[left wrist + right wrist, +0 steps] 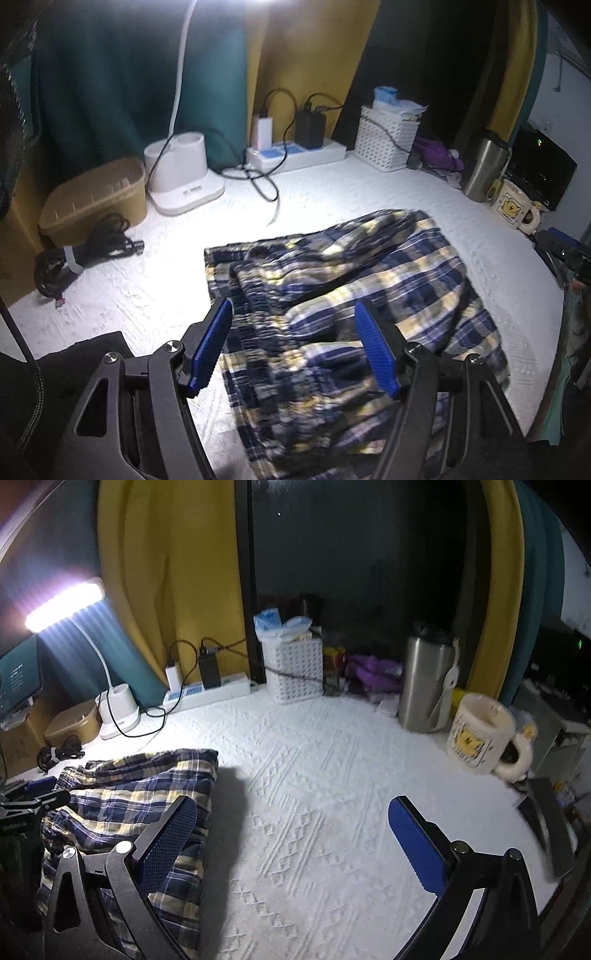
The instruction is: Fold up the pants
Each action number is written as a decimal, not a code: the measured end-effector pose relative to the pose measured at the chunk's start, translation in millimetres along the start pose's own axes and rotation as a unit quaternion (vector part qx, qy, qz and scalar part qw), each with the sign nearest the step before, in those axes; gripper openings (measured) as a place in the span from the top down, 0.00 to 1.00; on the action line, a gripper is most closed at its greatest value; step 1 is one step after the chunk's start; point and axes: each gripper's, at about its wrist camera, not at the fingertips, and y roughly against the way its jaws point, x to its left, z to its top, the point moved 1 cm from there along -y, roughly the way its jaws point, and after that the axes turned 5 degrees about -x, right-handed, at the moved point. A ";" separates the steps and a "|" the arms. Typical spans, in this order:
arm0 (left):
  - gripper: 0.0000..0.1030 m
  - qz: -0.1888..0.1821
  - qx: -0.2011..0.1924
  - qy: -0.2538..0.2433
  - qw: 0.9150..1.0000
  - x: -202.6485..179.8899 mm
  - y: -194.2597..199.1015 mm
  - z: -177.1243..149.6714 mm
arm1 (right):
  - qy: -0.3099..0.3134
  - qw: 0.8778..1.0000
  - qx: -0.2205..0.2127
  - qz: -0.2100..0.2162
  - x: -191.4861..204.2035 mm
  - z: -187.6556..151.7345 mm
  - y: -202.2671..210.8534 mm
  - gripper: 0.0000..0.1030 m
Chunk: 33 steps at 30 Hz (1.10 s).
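Showing the plaid pants [332, 295] lying crumpled on the white textured table [332, 775], bunched toward its near-left part; legs overlap unevenly, elastic waistband rumpled at the left side of the heap. Judged progress: early. Cloth is roughly gathered, w/ no clean crease or squared stack visible, so flattening, aligning legs & the final folds all seem left to do.

Left gripper [293, 345]: blue pads spread, poised over the waistband; nothing pinched btw. them. Right gripper [291, 845]: pads spread wide, empty; left pad sits over the pants' right edge, right pad over bare table.

Open room: broad bare strip from the pants to the right edge, suited to spreading the cloth. Far edge is crowded: lamp base [184, 173], power strip w/ chargers [295, 153], white basket [293, 672], steel bottle [426, 683]. Mug [480, 734] stands near the far-right corner; coiled cable [85, 254] and tan box [96, 199] sit at the far-left. A loose cord [258, 181] trails toward the pants, apart from them; possible snag risk.
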 end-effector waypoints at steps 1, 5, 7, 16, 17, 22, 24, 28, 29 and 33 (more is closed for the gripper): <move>0.33 0.000 0.006 0.004 1.000 4.2 -4.4 -1.5 | -0.009 1.000 0.008 0.006 0.4 -2.6 -6.2 0.00; 0.33 -0.007 0.023 0.018 1.000 16.8 -16.0 -7.7 | -0.016 0.998 0.044 0.034 8.3 -16.0 -34.0 0.02; 0.33 -0.016 0.027 0.023 0.999 20.1 -18.7 -10.0 | -0.020 0.997 0.058 0.049 12.9 -21.4 -45.7 0.05; 0.38 -0.028 0.013 0.005 1.000 23.9 -25.7 2.9 | -0.011 0.993 0.074 0.096 37.0 -21.3 -85.3 0.20; 0.47 -0.029 0.015 0.005 0.999 25.5 -28.1 4.2 | -0.009 0.992 0.075 0.101 39.6 -20.0 -89.3 0.26; 0.70 -0.034 0.021 -0.003 0.999 25.4 -35.4 5.0 | -0.003 0.988 0.083 0.128 50.8 -14.7 -113.4 0.38; 0.75 -0.033 0.018 -0.005 0.999 25.4 -35.1 6.1 | -0.003 0.987 0.087 0.135 52.4 -12.8 -120.8 0.42; 0.76 -0.028 0.010 -0.003 1.000 27.2 -34.2 10.6 | 0.000 0.985 0.090 0.146 56.9 -9.8 -129.7 0.43; 0.76 -0.027 0.010 -0.003 1.000 27.6 -34.9 11.5 | 0.001 0.985 0.092 0.147 57.4 -9.8 -130.9 0.43; 0.76 -0.021 0.015 -0.007 1.000 28.9 -42.1 13.9 | -0.004 0.983 0.101 0.151 58.4 -12.8 -138.8 0.43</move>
